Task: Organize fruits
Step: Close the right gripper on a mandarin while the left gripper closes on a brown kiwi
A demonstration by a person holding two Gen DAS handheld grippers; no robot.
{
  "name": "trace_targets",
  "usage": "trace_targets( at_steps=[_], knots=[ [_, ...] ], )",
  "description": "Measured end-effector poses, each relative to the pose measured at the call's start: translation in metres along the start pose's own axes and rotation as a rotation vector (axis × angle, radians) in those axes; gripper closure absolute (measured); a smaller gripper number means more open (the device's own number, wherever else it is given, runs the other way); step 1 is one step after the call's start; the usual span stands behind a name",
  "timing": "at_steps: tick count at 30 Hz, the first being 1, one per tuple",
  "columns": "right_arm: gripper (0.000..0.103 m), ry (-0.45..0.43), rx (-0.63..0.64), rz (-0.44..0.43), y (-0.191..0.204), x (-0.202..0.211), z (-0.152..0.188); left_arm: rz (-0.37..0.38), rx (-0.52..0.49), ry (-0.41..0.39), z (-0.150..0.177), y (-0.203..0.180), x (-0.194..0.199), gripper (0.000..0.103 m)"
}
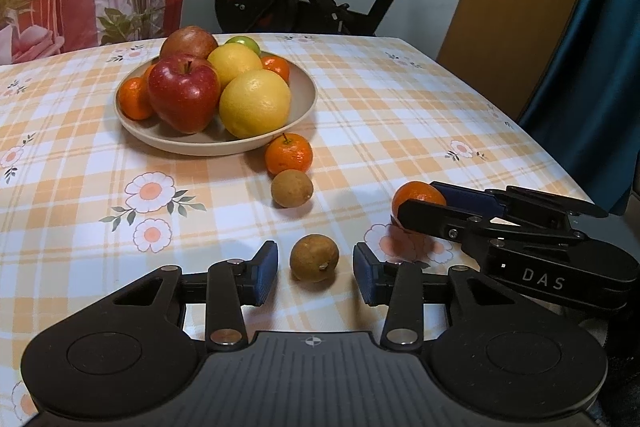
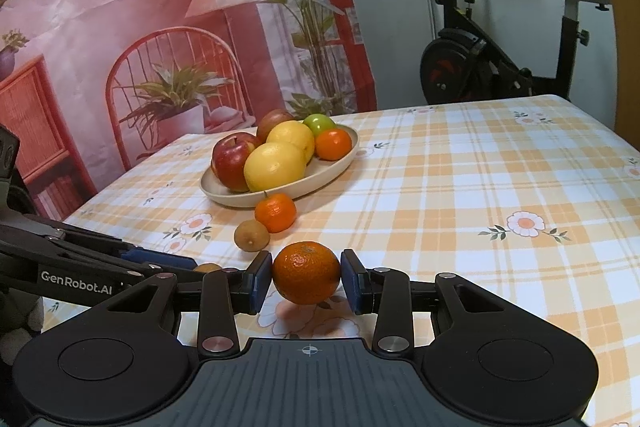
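Right gripper [image 2: 306, 281] clenched on tangerine [image 2: 306, 273]; left gripper [image 1: 315, 273] released, jaws flanking brown fruit [image 1: 314, 257] untouched, near tabletop's near edge.

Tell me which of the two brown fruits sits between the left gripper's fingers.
The nearer brown fruit, between the left gripper pads, untouched. The other brown fruit lies farther off, beside the stemmed orange by the plate.

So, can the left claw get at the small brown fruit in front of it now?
Probably yes. The small brown fruit lies on the tablecloth between the left claw's open blue pads, with gaps on both sides and nothing in between. The right claw, shut on a mandarin, stays off to the side.
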State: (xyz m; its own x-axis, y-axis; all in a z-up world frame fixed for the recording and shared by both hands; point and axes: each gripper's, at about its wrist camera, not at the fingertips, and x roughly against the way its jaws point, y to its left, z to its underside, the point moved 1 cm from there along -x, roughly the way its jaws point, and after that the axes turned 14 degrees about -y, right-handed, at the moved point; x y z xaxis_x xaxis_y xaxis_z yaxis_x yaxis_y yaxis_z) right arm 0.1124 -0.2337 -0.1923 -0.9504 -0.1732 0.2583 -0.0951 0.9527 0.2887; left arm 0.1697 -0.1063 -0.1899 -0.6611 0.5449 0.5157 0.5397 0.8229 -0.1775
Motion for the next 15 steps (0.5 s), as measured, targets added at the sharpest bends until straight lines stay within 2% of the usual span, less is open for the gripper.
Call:
trace_targets(
  at_steps=[7,15],
  knots=[
    [0.068,0.005,-0.002,0.0,0.0005,-0.0006,0.0006,-0.003,-0.005,0.001,0.0012,-0.0021,-0.0026,0.059],
    [0.068,0.011,-0.004,0.001,0.0003,-0.0013,0.0008,-0.007,-0.001,0.007,0.0023,-0.0002,-0.0064,0.065]
  ],
)
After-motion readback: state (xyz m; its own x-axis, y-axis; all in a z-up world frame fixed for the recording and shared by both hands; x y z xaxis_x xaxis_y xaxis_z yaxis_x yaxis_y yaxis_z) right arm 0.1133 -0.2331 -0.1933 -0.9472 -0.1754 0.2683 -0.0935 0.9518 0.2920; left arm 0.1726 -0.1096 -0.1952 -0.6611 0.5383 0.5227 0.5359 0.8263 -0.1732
